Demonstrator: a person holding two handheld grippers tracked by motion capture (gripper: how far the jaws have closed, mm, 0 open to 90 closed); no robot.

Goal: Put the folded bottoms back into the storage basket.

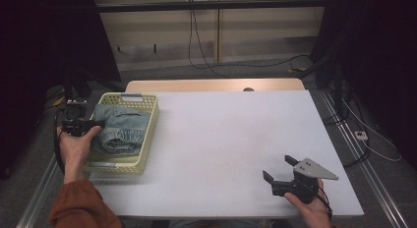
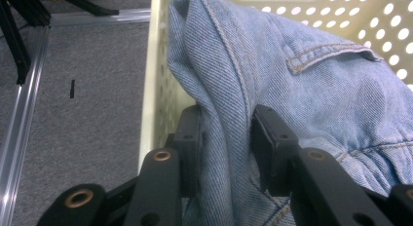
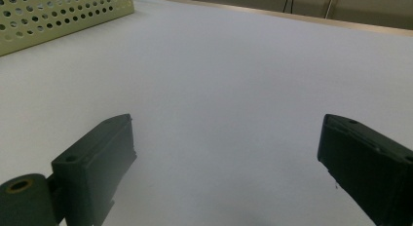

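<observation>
Step in hand, as judged: working the denim garment that sits folded in the pale yellow perforated basket at the left side of the white counter. Whether it is being lifted out or let go after placing cannot be told from these frames.

Left tongs are at the basket's left edge, held by the left hand. In the left gripper view a raised fold of denim, with a seam running down it, stands between the two black jaws, and both pads sit against the cloth. Gap is narrow, roughly the thickness of the fold. Reads as a light pinch on the garment.

Right tongs rest low near the counter's front right edge, well apart from the basket. Jaws stand wide, nothing between them, just bare white surface ahead in the right gripper view. Basket corner shows far off at upper left there.

Next move, if lifting: keep the pinch firm enough that the fold does not slip, raise straight up to clear the basket wall, then bring the right tongs over to take a second point, since the cloth will sag and unfold. If releasing: widen the jaws and back away without dragging the fold over the rim.

Writing, brands, labels: none readable. A pocket flap and stitching show on the denim; no tag visible.
</observation>
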